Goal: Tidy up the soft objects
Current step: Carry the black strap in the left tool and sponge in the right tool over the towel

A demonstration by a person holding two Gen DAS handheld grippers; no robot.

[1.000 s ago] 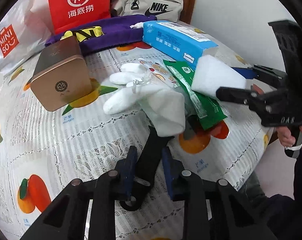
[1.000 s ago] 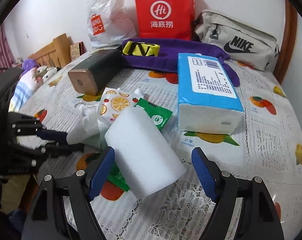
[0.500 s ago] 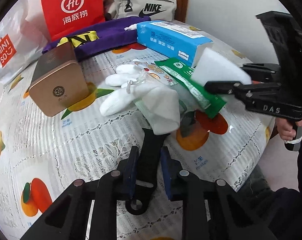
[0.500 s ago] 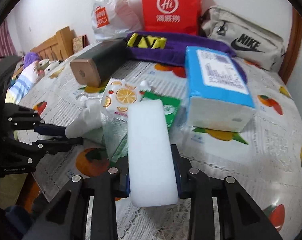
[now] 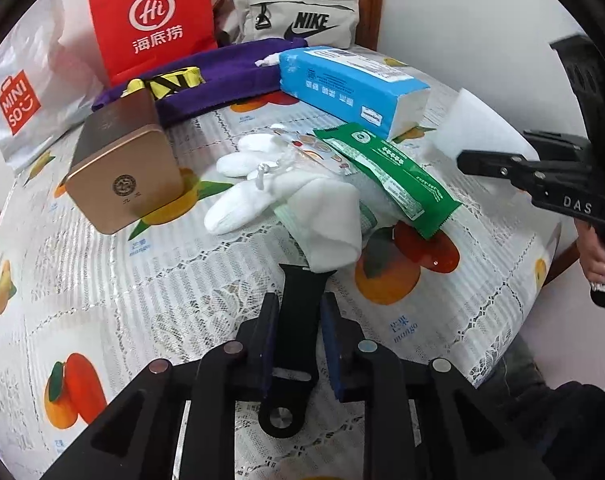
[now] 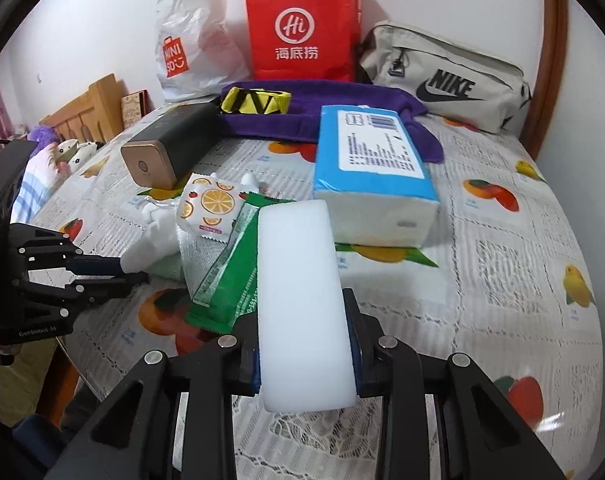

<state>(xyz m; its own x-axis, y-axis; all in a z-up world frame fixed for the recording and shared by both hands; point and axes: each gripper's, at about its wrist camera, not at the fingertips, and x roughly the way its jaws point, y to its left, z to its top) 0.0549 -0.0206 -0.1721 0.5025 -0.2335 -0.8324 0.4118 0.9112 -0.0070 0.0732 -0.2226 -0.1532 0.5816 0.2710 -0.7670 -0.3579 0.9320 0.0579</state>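
Observation:
My right gripper (image 6: 302, 354) is shut on a white foam sponge block (image 6: 298, 280), held lengthwise just above the table; in the left wrist view the sponge (image 5: 478, 128) shows at the right in that gripper (image 5: 498, 164). My left gripper (image 5: 300, 322) is shut on a flat black strap-like piece (image 5: 298, 320) whose far end runs under a white glove (image 5: 326, 220). A green packet (image 5: 386, 176) lies over the glove pile, beside a fruit-print tissue packet (image 6: 208, 210). In the right wrist view the left gripper (image 6: 130, 272) sits at the left by the glove.
A blue tissue pack (image 6: 374, 176) lies behind the sponge. A gold-ended box (image 5: 122, 176) stands at the left. Purple cloth (image 5: 222, 76), a red paper bag (image 5: 154, 20), a white plastic bag (image 5: 18, 100) and a grey Nike bag (image 5: 298, 20) line the back. The table edge (image 5: 542, 264) is close at the right.
My right gripper closed from wide open onto the sponge, which now lies straight along the fingers and is lifted slightly. The left gripper kept its hold and place.

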